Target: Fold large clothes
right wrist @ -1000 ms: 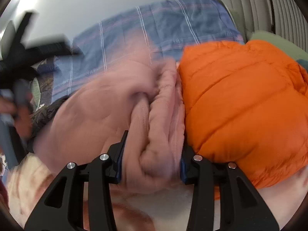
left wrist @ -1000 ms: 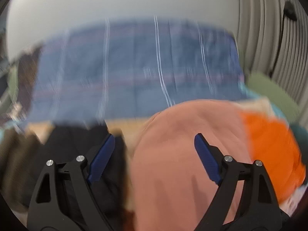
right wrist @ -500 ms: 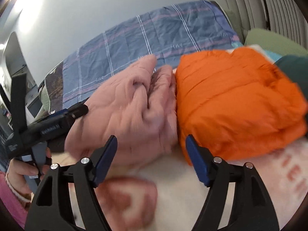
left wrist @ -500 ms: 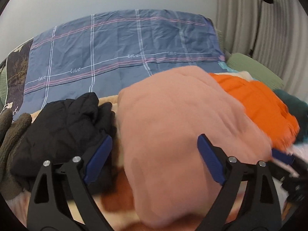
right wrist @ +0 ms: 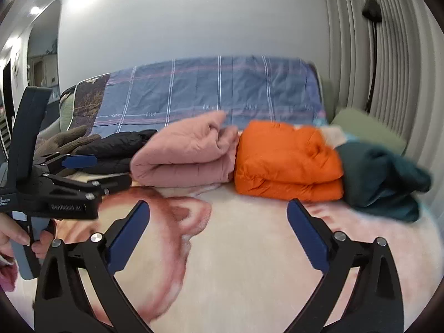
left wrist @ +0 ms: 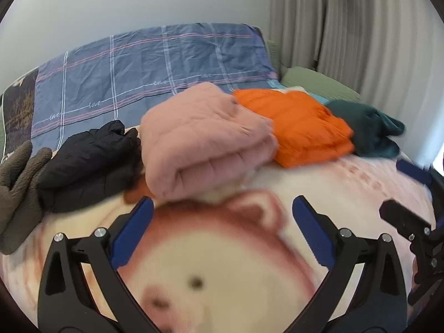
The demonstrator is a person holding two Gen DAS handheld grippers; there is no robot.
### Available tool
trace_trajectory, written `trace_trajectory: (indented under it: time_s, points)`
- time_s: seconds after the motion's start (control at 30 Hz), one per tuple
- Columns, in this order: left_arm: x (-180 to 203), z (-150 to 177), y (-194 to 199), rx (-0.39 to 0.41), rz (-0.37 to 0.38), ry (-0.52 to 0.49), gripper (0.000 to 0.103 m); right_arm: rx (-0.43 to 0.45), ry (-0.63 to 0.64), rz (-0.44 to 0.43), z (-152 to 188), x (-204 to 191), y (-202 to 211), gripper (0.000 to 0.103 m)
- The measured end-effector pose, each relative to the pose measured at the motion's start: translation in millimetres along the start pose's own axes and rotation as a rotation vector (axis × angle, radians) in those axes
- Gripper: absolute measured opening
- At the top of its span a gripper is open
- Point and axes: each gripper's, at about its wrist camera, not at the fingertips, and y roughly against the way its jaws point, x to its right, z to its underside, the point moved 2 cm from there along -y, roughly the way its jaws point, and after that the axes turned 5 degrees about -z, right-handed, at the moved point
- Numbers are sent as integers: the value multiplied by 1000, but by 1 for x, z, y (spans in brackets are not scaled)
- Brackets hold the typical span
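Note:
A folded pink garment (left wrist: 205,138) lies on the bed in a row of clothes, also in the right wrist view (right wrist: 186,152). An orange puffer jacket (left wrist: 302,127) lies folded to its right (right wrist: 285,161). A black jacket (left wrist: 88,163) lies to its left (right wrist: 119,147). My left gripper (left wrist: 222,216) is open and empty, drawn back from the pink garment. My right gripper (right wrist: 219,219) is open and empty, over the bare blanket in front of the row.
A dark teal garment (right wrist: 383,177) lies at the right end of the row, a brown fleece (left wrist: 16,188) at the left end. A cream blanket with a pink animal print (right wrist: 249,263) covers the near bed. A blue plaid quilt (left wrist: 155,63) lies behind. Curtains (right wrist: 388,55) hang at right.
My right gripper has let go of the pink garment and opened. Both grippers have pulled back from the row toward the near side of the bed.

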Motion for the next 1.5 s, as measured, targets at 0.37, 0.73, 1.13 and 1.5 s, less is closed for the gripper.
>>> trace_trajectory:
  time_s: [0.37, 0.73, 1.13, 1.5]
  points:
    - [6, 39, 130, 153, -124, 30, 101, 161, 87, 140, 6, -35, 109, 101]
    - [49, 86, 205, 247, -205, -44, 101, 212, 66, 262, 50, -42, 154, 102]
    - [67, 108, 228, 253, -181, 2, 101, 172, -25, 218, 76, -33, 171, 102]
    - [73, 126, 235, 258, -212, 6, 101, 151, -62, 202, 71, -34, 171, 102]
